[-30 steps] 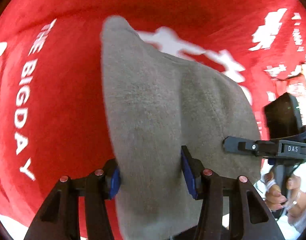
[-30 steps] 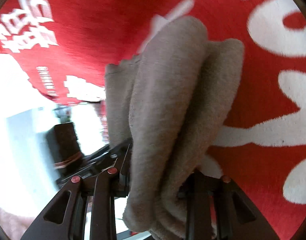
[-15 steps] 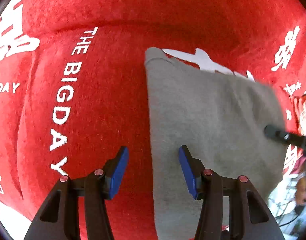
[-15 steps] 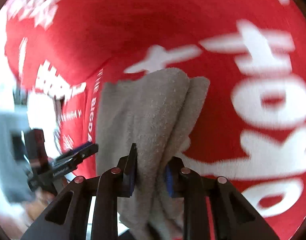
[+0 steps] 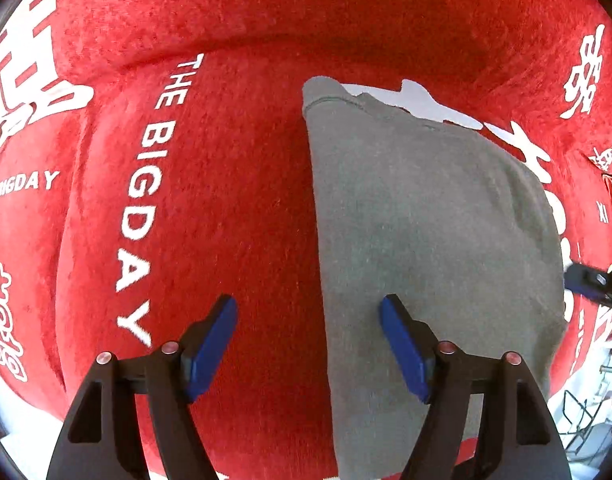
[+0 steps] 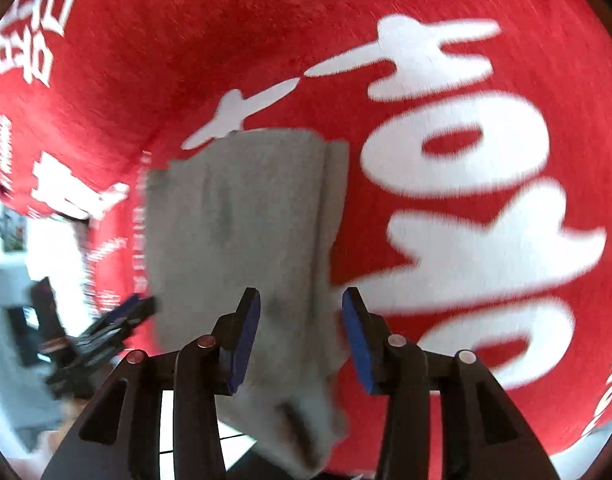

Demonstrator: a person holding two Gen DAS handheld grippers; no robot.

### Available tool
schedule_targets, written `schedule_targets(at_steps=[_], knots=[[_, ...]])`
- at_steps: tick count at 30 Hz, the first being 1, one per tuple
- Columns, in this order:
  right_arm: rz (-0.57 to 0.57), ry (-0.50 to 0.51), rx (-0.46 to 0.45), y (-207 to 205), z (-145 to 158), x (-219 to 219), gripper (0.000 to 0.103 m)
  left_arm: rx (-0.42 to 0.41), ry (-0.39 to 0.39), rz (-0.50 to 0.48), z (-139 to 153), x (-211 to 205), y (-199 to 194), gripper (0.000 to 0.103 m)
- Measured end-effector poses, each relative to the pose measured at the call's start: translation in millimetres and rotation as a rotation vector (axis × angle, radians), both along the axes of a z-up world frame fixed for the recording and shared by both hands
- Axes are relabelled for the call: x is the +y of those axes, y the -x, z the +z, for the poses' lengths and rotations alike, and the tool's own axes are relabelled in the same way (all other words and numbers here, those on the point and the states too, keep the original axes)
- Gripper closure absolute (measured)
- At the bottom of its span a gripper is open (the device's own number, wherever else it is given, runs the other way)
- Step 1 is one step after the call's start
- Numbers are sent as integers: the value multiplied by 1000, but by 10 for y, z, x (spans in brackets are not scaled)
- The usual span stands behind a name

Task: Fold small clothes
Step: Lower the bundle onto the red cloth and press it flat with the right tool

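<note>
On a red cover (image 5: 234, 208) printed with white lettering lies a grey garment (image 5: 426, 240), folded into a long strip; its near end runs out of the left wrist view at the bottom. Above it the left gripper (image 5: 308, 344) points down, jaws just widened and apart, gripping nothing; the garment's left edge lies between them, untouched by either blue pad. From the right wrist view, blurred, the right gripper (image 6: 300, 340) has jaws just parted too, its pads either side of the garment's (image 6: 242, 216) layered edge without pressing it. Whether the cloth brushes a pad is unclear. Leftward, the other gripper is smeared.
</note>
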State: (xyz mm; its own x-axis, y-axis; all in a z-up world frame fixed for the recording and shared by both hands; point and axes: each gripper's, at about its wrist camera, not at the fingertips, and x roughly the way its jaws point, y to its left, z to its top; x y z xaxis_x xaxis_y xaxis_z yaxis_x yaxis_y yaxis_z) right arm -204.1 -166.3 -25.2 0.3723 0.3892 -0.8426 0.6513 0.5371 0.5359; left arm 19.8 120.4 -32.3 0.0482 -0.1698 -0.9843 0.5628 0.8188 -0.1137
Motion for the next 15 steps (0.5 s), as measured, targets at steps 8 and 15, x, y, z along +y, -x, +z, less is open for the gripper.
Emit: schedule_targets(at_steps=[8,15], knots=[[11,-59,25,-45,-126,233,93,-41,-55,-22,49,-65,148,28],[135,167,170,34,-262,261,97,-14,-58,-26,36,-129,267,28]])
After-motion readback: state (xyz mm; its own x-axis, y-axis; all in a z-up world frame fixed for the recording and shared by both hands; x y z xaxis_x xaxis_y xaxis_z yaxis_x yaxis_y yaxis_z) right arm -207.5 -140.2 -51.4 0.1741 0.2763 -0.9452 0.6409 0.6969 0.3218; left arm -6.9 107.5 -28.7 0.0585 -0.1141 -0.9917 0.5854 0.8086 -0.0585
